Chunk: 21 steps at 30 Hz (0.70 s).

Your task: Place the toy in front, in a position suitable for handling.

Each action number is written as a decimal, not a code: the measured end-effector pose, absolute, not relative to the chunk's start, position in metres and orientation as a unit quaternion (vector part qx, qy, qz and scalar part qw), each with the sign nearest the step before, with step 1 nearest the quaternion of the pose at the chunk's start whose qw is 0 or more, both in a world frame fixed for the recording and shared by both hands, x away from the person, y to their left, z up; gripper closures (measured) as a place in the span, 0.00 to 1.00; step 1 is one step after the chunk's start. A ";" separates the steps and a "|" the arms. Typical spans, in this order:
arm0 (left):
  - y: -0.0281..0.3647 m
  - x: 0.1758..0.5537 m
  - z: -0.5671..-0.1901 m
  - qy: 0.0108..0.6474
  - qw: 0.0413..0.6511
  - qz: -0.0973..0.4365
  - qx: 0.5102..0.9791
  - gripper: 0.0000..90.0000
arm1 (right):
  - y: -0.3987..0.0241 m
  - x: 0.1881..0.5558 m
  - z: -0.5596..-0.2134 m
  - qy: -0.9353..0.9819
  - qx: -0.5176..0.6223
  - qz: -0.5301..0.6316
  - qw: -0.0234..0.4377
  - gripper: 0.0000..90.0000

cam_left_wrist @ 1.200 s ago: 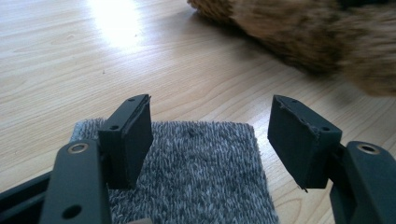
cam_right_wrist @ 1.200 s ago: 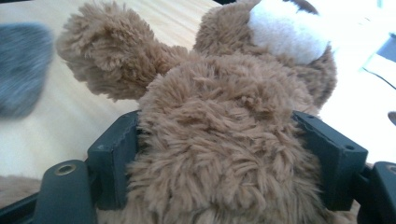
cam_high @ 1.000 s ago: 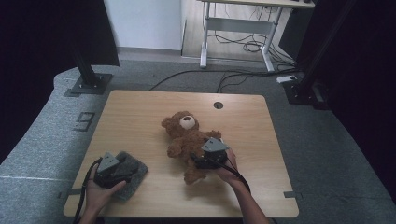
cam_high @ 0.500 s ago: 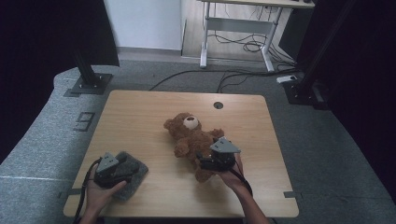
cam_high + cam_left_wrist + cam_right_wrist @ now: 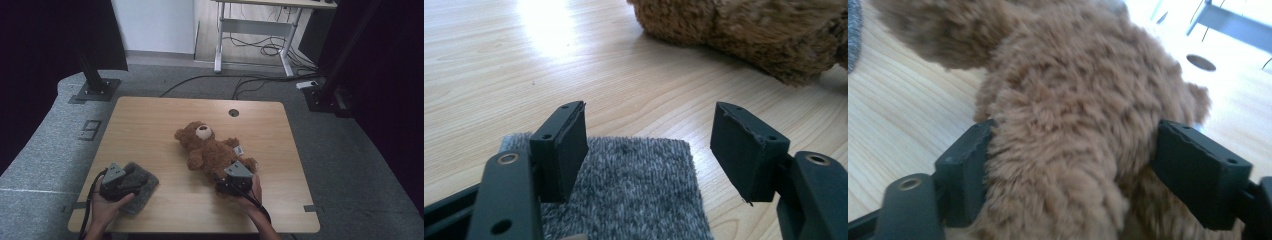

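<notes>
So my right gripper [image 5: 231,181] has a leg of the teddy bear [image 5: 212,150] between its fingers [image 5: 1198,172]. They've just been closing, and in the right gripper view the fur is packed against both pads, so I'd call that a grip. The bear lies on its back mid-desk, head toward the far left corner, legs toward the near right corner, so its long axis runs diagonally straight away from my right hand. That hand is clearly the nearer one.

My left gripper [image 5: 120,181] sits near the near left corner over the grey cloth [image 5: 634,190], fingers apart and holding nothing. Its own view shows the cloth's knit and the bear's fur close up. The high view shows the full layout.
</notes>
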<state>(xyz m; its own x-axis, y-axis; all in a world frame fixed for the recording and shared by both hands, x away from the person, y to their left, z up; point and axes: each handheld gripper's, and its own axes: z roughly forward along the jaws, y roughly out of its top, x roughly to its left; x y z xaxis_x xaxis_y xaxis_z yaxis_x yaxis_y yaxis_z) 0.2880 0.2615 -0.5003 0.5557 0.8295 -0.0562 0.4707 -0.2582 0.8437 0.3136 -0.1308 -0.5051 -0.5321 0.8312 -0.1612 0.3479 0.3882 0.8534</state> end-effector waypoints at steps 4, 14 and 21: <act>0.258 0.288 -0.500 0.421 0.437 0.204 0.768 0.35 | -0.144 0.314 -0.505 0.779 0.386 0.399 0.292 0.30; 0.260 0.288 -0.500 0.423 0.437 0.206 0.767 0.35 | -0.185 0.336 -0.503 0.777 0.405 0.381 0.297 0.38; 0.257 0.289 -0.501 0.422 0.436 0.203 0.768 0.34 | -0.199 0.335 -0.488 0.751 0.410 0.445 0.265 0.32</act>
<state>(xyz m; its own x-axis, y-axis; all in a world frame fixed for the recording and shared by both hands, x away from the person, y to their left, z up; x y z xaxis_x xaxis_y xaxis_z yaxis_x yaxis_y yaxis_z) 0.2891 0.2567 -0.5009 0.5620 0.8252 -0.0569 0.4715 -0.2632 0.8417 0.3351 -0.1994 -0.4878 -0.5234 0.8514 -0.0335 0.3798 0.2683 0.8853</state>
